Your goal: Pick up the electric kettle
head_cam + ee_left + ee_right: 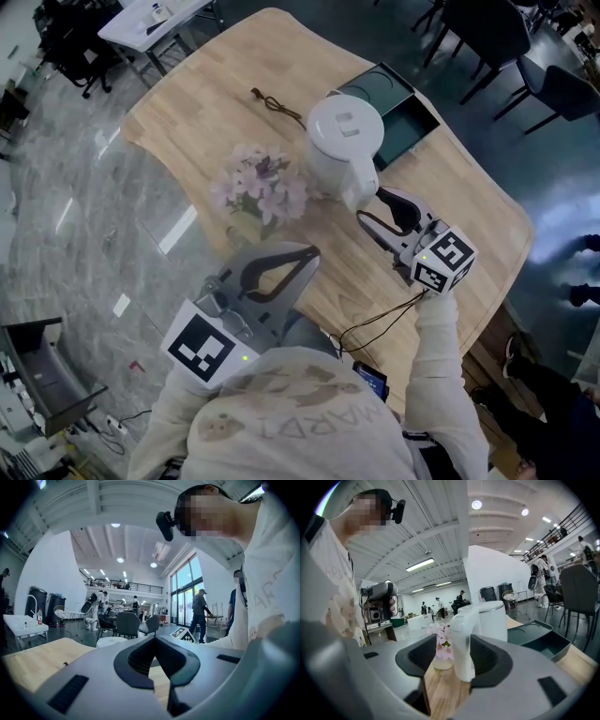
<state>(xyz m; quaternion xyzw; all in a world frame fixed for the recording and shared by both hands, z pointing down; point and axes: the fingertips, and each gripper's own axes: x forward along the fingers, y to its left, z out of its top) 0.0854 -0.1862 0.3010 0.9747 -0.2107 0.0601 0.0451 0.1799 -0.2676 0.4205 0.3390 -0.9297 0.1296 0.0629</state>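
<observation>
Left gripper point(312, 251) clenched, empty, low over the table point(206, 103) edge. Right gripper point(370, 204) released, jaws wide around the electric kettle point(342, 141) handle, pads not pressing. Kettle upright mid-table, flower vase point(261, 186) beside it, green tray point(417, 127) behind.

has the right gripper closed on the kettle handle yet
No, the jaws of the right gripper stand wide apart, the kettle handle between them with a clear gap beside it.
</observation>
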